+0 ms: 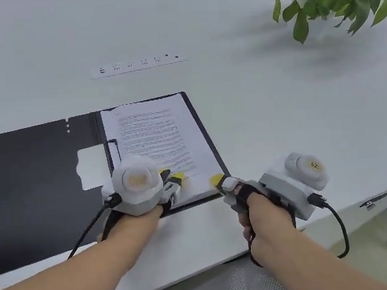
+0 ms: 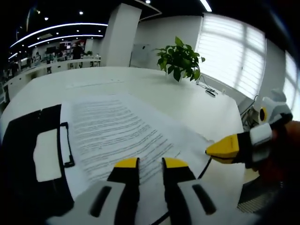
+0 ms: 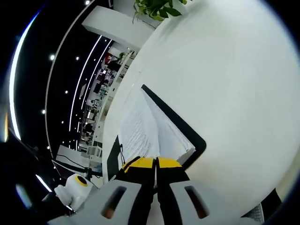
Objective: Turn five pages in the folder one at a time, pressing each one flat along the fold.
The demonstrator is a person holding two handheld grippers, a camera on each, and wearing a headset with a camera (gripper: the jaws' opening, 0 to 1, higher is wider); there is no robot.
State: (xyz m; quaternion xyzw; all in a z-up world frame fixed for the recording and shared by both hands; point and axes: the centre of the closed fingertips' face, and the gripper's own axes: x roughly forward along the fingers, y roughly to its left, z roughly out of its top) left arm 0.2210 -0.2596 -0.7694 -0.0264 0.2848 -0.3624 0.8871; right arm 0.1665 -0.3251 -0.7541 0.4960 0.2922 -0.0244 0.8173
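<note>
A black folder (image 1: pixel 47 183) lies open on the white table, with a stack of printed pages on its right half. The top page (image 1: pixel 158 137) lies flat. My left gripper (image 1: pixel 174 182) hovers over the page's lower edge; in the left gripper view its yellow tips (image 2: pixel 151 164) stand a narrow gap apart above the text (image 2: pixel 112 126). My right gripper (image 1: pixel 218 180) is at the page's lower right corner. In the right gripper view its jaws (image 3: pixel 155 162) are pressed together at the edge of the top page (image 3: pixel 136 129), above the folder's black cover (image 3: pixel 187 129).
A white label pocket (image 1: pixel 92 167) sits on the folder's left cover. A power strip (image 1: pixel 138 64) is set into the table behind the folder. A potted plant (image 1: pixel 332 4) stands at the far right. The table's near edge runs just under my hands.
</note>
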